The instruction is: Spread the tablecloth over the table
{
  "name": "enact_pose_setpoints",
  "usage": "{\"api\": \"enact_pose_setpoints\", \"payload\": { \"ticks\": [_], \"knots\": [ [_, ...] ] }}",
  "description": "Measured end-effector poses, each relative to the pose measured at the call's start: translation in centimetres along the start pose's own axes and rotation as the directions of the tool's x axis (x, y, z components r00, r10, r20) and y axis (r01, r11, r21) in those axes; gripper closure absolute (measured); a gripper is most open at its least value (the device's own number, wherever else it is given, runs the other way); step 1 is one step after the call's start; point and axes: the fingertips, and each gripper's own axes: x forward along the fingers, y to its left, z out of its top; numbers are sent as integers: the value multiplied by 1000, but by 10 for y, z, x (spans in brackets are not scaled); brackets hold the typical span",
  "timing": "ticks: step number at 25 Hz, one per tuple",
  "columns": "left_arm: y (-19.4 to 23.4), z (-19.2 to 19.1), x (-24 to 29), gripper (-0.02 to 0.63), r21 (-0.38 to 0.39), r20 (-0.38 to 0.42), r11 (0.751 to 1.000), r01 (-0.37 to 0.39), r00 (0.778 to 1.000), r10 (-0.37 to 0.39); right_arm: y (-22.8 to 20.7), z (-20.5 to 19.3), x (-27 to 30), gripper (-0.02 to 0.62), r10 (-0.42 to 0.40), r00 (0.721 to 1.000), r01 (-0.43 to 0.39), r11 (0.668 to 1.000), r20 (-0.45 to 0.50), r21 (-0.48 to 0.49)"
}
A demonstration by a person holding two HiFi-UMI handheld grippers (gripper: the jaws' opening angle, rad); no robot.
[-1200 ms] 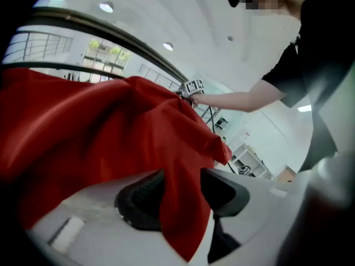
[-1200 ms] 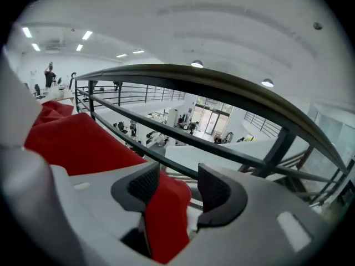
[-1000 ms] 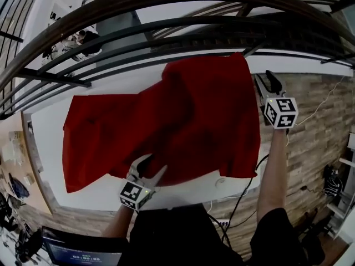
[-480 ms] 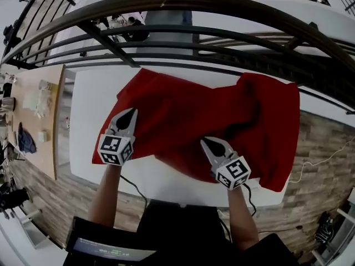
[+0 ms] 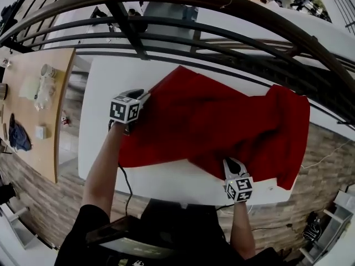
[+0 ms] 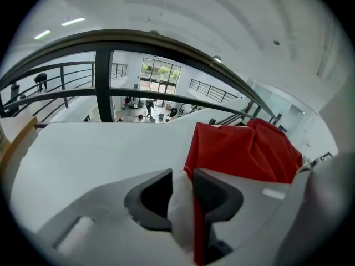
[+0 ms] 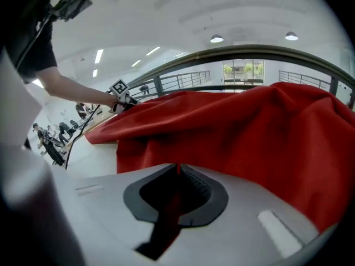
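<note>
Head view: red tablecloth (image 5: 222,118) lies rumpled across the white table (image 5: 102,76), bunched highest toward the right end. Left gripper (image 5: 143,95) is at the cloth's far-left corner. Its jaws have just been opening and stand apart, with the cloth's edge between them, unpinched. Right gripper (image 5: 231,163) is at the near hem. Its jaws have just eased a touch and are clamped on a red fold. The 2 grippers are well apart.

The tablecloth (image 5: 222,126) lies on the counter (image 5: 102,93) — from its middle to the 3 o'clock end. A railing (image 5: 166,24) runs behind the counter at 12 o'clock.
</note>
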Motion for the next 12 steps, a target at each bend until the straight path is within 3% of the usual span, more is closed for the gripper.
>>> {"api": "enact_pose_setpoints", "payload": {
  "ticks": [2,5,8,10,11,12],
  "knots": [
    [0,5,3,591,20,-16,999,33,999,-33,3,-6,3,572,-30,999,30,999,-22,11],
    [-14,9,12,592,37,-67,992,120,991,-118,7,-8,6,572,-56,997,56,998,-61,-10],
    [-26,13,14,542,12,-100,977,213,972,-211,10,-1,9,572,-56,997,57,998,-52,7],
    [-30,18,13,382,-14,-101,969,249,963,-249,11,8,10,572,-55,998,55,998,-30,18],
    [-32,19,13,367,-22,-100,967,253,962,-254,12,13,11,572,-53,998,54,998,-20,17],
    [-32,19,14,393,-23,-100,968,249,963,-250,13,17,11,572,-50,999,50,999,-10,15]
  ]
}}
